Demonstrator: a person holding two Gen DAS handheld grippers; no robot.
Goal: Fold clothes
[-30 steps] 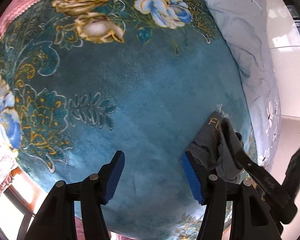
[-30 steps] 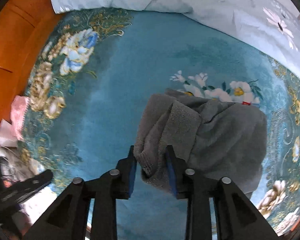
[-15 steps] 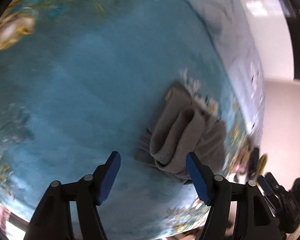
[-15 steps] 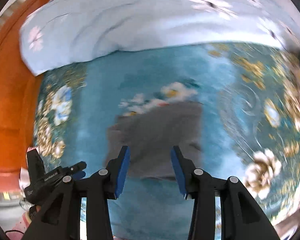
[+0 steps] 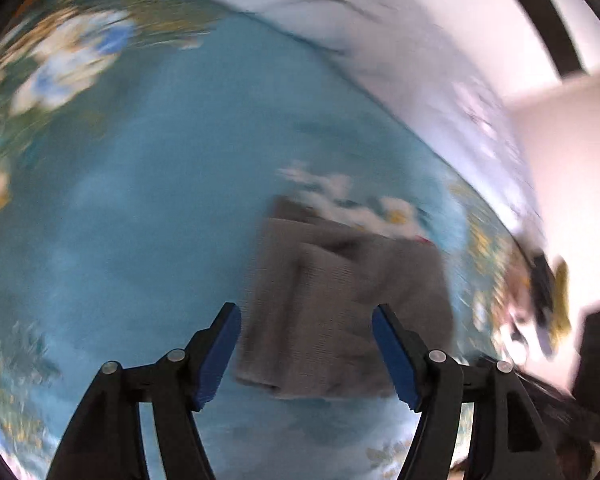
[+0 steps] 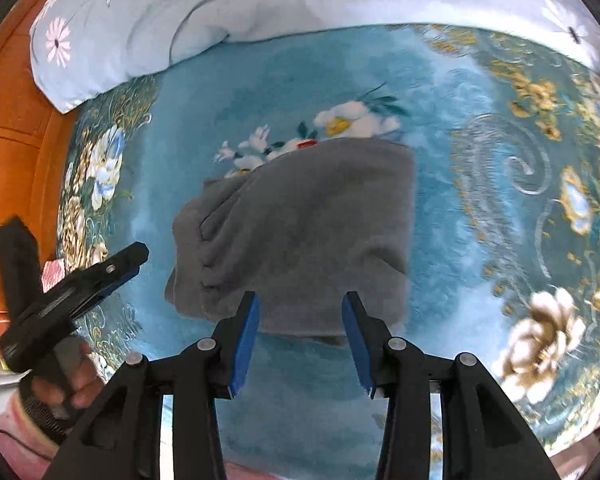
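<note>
Right wrist view: folded grey garment (image 6: 300, 232) lies on the teal bedspread (image 6: 460, 240), open fabric all round; both grippers' jaws apart, empty.

Bright daylight, heavy fisheye warp, dark corners.
My left view smears the teal floral plush blanket (image 5: 147, 200); right view sharper, edges soft.

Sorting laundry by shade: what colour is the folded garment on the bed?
Plain grey garment, clearest in the right wrist view.

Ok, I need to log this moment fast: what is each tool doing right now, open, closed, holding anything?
Left tool: open, holding nothing, above the folded grey garment.
Right tool: open, holding nothing, over the garment's near edge.
</note>
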